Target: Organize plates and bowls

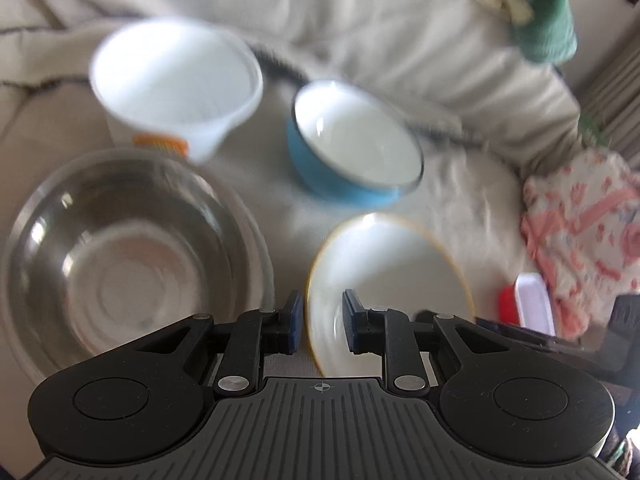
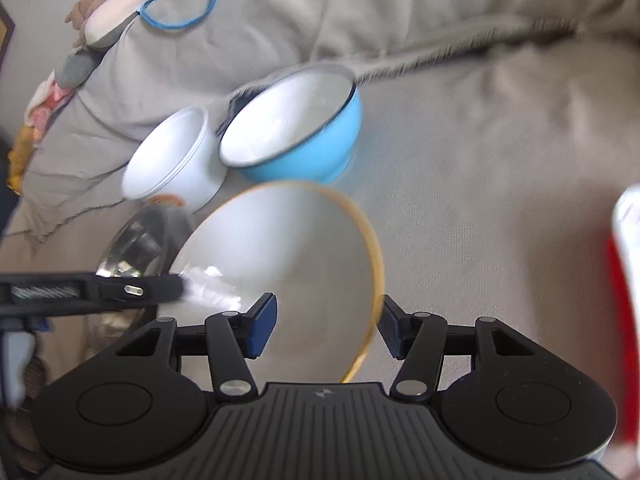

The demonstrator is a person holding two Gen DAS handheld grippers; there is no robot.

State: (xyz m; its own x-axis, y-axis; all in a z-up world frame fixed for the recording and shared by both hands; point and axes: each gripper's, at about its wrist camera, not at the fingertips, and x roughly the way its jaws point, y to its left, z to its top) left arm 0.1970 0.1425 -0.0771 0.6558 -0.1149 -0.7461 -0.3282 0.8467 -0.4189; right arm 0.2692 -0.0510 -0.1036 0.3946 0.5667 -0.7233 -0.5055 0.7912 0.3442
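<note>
A white plate with a yellow rim (image 1: 388, 276) is tilted up off the beige couch cover. My left gripper (image 1: 320, 320) straddles its near rim with the jaws a little apart, one pad on each side. My right gripper (image 2: 326, 324) is open, its jaws either side of the plate's other edge (image 2: 280, 260). The left gripper's finger (image 2: 120, 290) shows at the plate's left side in the right wrist view. A steel bowl (image 1: 132, 256), a white bowl (image 1: 176, 84) and a blue bowl (image 1: 356, 144) stand behind; they also show in the right wrist view (image 2: 136, 240), (image 2: 176, 160), (image 2: 296, 128).
The dishes rest on a soft beige couch cover (image 1: 460, 200) with cushions behind. A pink patterned cloth (image 1: 580, 232) and a red and white container (image 1: 528, 304) lie to the right; the container also shows in the right wrist view (image 2: 624, 280).
</note>
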